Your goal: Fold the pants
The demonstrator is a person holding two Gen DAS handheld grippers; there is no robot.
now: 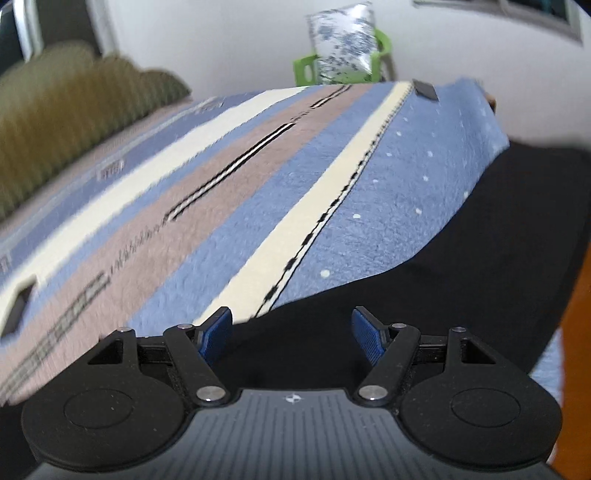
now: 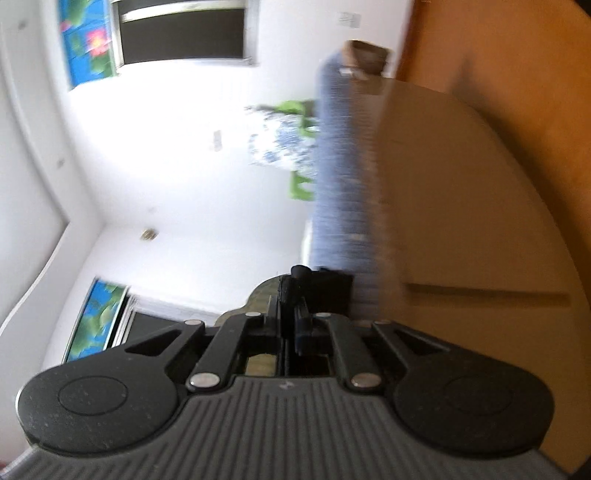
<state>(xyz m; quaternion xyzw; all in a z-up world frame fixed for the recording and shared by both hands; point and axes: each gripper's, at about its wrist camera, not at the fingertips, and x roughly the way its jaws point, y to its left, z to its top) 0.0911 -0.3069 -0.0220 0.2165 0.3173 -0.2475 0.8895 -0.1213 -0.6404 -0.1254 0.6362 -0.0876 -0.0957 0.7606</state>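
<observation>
The black pants [image 1: 480,240] lie spread on a striped blue, cream and brown blanket [image 1: 221,184], filling the lower right of the left wrist view. My left gripper [image 1: 291,332] is open and empty, its blue pads [image 1: 218,332] just above the near edge of the pants. My right gripper [image 2: 293,321] is rolled on its side with the jaws closed, and a piece of black fabric [image 2: 325,291] shows right at the fingertips. That view is blurred, so the exact hold is hard to read.
A green plastic chair [image 1: 380,51] with a patterned bag stands beyond the blanket. An olive scalloped cushion [image 1: 66,103] lies at the far left. The right wrist view shows white walls, a dark window [image 2: 184,33] and a wooden panel [image 2: 480,184].
</observation>
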